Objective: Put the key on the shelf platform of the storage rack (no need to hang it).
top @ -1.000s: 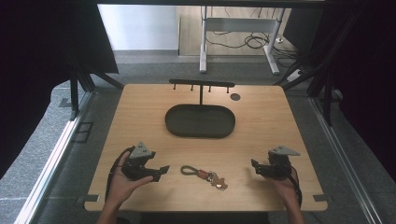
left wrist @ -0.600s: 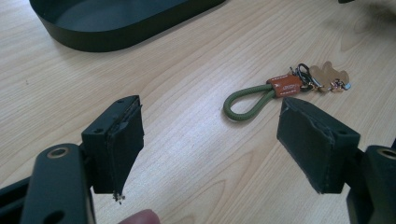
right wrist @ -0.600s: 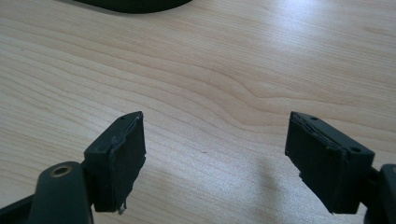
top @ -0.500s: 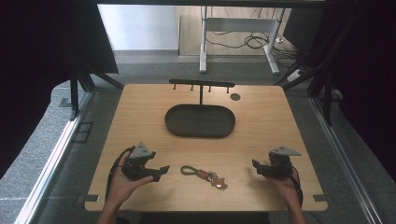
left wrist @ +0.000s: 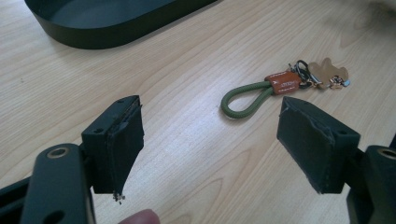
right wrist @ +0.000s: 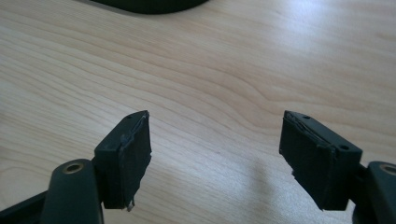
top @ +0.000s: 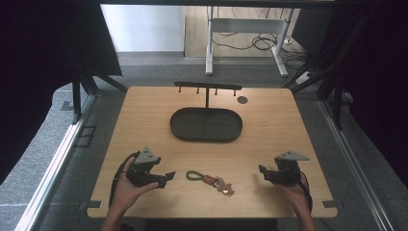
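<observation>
Here, a light wooden table [top: 144,125] is seen from above, with a person's two hands entering at its near edge, each holding a two-jaw gripper. The left gripper [top: 166,179] rests low at the near left of the table, cradled in the left hand [top: 126,186], its jaws pointing toward the table's middle. In the left gripper view its jaws stand wide apart with nothing between them, the inner pads [left wrist: 125,144] facing bare wood. The right gripper [top: 262,172] sits at the near right, held by the right hand [top: 294,195], jaws pointing left toward the middle. In the right gripper view its jaws are likewise spread, released, above bare wood grain.

Between the two grippers, near the front edge, lies a keychain [top: 210,179]: a green cord loop [left wrist: 245,99] joined to an orange tag [left wrist: 284,82], followed by dark rings and a small pale bear-shaped charm [left wrist: 328,72]. It lies flat on the table, apart from both grippers, somewhat closer to the left one, with the loop end toward it.

Farther back, at the table's centre, sits a dark oval tray [top: 180,126]. Just behind it stands a black T-shaped rack [top: 208,87] with small pegs hanging from its crossbar. A small dark disc [top: 242,100] lies on the wood to the right of the rack.
</observation>
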A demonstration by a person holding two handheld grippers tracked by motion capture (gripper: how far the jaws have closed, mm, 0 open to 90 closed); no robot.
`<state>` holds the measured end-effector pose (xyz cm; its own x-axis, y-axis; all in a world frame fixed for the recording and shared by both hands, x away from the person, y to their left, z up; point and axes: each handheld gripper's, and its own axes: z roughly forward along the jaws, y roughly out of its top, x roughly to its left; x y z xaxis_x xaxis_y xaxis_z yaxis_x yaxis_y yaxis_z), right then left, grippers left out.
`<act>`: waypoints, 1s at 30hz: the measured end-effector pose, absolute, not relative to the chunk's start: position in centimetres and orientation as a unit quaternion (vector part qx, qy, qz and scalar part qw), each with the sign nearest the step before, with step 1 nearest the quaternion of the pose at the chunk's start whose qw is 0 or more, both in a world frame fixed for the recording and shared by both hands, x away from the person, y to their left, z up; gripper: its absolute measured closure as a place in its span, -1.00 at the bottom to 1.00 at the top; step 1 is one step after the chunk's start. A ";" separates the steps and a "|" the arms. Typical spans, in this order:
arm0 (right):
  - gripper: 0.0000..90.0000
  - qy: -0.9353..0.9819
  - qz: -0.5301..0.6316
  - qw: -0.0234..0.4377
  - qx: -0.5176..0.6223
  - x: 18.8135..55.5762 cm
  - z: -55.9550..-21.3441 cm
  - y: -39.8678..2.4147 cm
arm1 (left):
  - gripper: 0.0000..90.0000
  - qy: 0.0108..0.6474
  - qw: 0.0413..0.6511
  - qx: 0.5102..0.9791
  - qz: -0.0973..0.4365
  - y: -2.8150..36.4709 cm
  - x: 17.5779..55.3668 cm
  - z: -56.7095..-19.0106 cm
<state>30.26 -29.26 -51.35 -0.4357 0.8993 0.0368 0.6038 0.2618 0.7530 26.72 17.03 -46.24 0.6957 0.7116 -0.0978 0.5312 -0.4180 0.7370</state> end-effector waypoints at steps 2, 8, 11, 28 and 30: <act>-0.37 0.770 0.364 0.203 0.483 30.2 -50.8 -29.1 | -0.49 0.374 0.391 0.832 0.118 17.2 26.7 -46.1; -0.32 0.791 0.371 0.194 0.445 29.9 -49.2 -27.8 | -0.49 0.376 0.393 0.831 0.119 17.4 26.6 -45.9; -0.32 0.801 0.370 0.186 0.431 29.9 -48.7 -27.2 | -0.49 0.376 0.394 0.830 0.120 17.5 26.6 -45.9; -0.25 0.831 0.357 0.179 0.387 29.9 -45.0 -23.7 | -0.49 0.377 0.394 0.829 0.121 17.7 26.5 -45.8; -0.25 0.835 0.357 0.176 0.381 29.9 -44.8 -23.3 | -0.49 0.378 0.393 0.829 0.121 17.7 26.5 -45.8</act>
<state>29.93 -23.28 -44.85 -0.6477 0.7616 -0.0216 0.5109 0.4551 0.7293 26.53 17.71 -45.82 0.6851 0.7220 -0.0968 0.5318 -0.4049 0.7438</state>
